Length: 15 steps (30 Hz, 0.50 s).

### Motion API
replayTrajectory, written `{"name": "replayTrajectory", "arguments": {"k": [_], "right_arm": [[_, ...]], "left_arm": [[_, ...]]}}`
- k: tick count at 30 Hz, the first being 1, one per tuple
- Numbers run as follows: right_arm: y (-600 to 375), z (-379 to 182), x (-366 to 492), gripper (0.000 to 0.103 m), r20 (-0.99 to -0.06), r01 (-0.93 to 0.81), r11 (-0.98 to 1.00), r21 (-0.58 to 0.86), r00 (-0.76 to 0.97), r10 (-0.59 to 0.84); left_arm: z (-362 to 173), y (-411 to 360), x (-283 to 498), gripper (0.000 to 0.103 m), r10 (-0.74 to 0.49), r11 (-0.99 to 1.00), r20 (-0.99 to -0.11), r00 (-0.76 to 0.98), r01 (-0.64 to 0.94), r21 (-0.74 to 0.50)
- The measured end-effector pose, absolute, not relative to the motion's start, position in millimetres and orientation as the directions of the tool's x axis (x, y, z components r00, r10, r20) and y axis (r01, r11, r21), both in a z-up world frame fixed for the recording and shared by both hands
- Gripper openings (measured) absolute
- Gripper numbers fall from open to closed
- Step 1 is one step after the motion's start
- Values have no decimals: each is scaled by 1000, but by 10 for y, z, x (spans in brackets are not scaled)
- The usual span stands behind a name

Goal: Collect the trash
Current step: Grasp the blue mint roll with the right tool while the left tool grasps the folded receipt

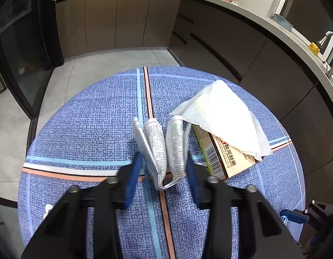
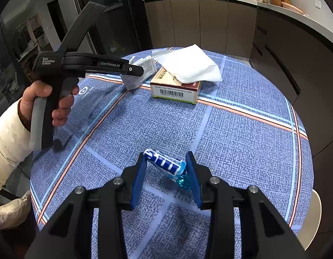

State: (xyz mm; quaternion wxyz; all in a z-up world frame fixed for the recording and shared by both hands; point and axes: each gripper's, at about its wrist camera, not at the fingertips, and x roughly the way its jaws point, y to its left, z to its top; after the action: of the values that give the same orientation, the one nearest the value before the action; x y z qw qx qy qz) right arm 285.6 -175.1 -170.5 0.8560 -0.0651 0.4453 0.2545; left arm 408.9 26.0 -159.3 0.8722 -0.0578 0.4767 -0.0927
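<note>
My left gripper (image 1: 164, 161) is closed around a folded printed leaflet (image 1: 160, 149), whose folds bulge between the blue pads. The leaflet also shows in the right wrist view (image 2: 140, 71) under the left tool. My right gripper (image 2: 166, 168) is shut on a blue-and-white candy roll (image 2: 164, 164), held just above the cloth. A small cardboard box (image 1: 222, 157) lies to the right of the leaflet with a white paper tissue (image 1: 220, 114) draped over it; box (image 2: 177, 88) and tissue (image 2: 188, 64) sit at the far side of the table in the right wrist view.
A round table with a blue checked tablecloth (image 2: 241, 133) carries everything. Dark kitchen cabinets (image 1: 241, 43) curve behind and to the right, with a grey worktop and a sink tap (image 1: 330, 43). A tiled floor (image 1: 101, 64) lies beyond the table's far edge.
</note>
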Motion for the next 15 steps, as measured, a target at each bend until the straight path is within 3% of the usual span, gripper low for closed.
{"name": "replayTrajectory", "arguments": {"k": [3, 15], "right_arm": [[-1747, -1709, 2851, 38, -797, -493, 863, 112, 474, 374], [-1796, -1544, 2745, 38, -777, -468, 878, 101, 514, 363]], "left_arm": [[-1595, 276, 4109, 15, -226, 974, -825, 517, 101, -203], [-1161, 297, 3611, 13, -247, 969, -779, 576, 152, -195]]}}
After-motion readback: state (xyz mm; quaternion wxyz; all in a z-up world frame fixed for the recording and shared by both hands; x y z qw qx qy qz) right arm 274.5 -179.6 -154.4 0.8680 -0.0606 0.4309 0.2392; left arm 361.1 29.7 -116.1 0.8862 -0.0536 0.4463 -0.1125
